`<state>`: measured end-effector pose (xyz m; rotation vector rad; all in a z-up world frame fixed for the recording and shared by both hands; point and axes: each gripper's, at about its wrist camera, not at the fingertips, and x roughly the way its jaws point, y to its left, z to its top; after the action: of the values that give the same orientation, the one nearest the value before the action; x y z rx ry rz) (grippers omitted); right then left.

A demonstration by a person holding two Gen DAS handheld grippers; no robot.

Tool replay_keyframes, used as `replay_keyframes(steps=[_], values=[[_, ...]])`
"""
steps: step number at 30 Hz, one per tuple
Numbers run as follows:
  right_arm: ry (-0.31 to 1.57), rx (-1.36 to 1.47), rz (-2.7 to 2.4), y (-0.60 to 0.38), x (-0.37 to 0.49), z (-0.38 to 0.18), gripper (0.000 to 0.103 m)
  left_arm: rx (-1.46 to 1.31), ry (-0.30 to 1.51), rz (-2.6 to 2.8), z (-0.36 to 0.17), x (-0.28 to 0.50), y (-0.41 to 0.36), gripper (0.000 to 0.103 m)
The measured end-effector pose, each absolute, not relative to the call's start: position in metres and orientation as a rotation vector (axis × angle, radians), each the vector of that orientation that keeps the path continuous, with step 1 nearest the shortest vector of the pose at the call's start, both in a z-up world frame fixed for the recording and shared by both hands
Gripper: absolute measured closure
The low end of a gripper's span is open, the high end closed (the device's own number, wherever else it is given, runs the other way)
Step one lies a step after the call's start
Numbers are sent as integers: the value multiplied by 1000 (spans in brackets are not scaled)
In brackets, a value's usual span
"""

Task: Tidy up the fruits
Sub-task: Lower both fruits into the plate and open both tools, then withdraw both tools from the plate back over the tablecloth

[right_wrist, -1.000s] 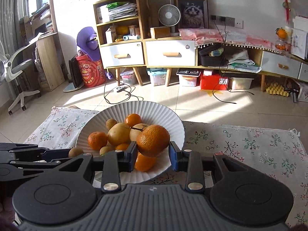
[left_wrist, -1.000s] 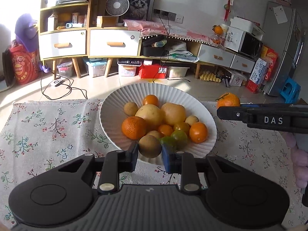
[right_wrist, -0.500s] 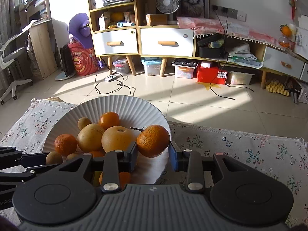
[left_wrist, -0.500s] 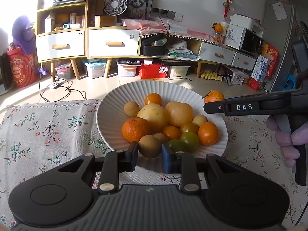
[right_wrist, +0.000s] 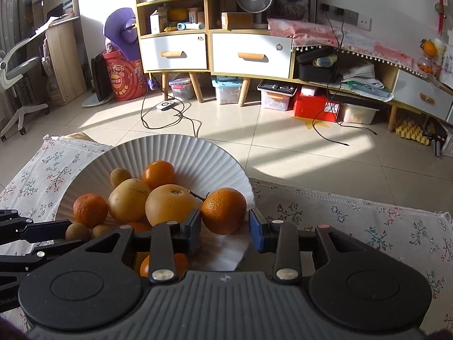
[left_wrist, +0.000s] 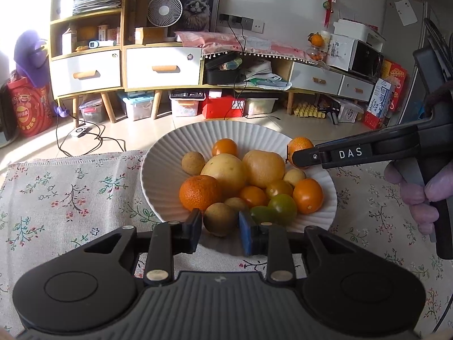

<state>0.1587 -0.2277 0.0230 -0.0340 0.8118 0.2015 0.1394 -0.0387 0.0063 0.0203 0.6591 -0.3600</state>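
We find both grippers releasing over the white bowl (left_wrist: 158, 170): the left gripper (left_wrist: 220, 228) has just parted around a brown fruit (left_wrist: 220, 218), the right gripper (right_wrist: 225, 226) around a mandarin (right_wrist: 223, 210) at the rim. Both deliveries appear nearly complete.

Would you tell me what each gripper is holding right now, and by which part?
Nothing firmly: both jaws have just been opening. The left gripper flanks the brown fruit at its sides, the right gripper the orange, with a gap at one pad.
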Motion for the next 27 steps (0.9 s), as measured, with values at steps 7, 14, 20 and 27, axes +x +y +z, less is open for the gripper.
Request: replay_keyframes(steps=[7,14,20,27], values=[[787,-5,187,-230,154,33,53,14,647,-352,13,133,-36,54],[779,36,156,-236,133,45,35,20,660,-356,28,116,-35,21],[788,52,122,-237,110,52,24,26,683,-328,37,98,-30,10],[806,106,56,-235,79,57,15,32,731,-245,42,75,-20,5]])
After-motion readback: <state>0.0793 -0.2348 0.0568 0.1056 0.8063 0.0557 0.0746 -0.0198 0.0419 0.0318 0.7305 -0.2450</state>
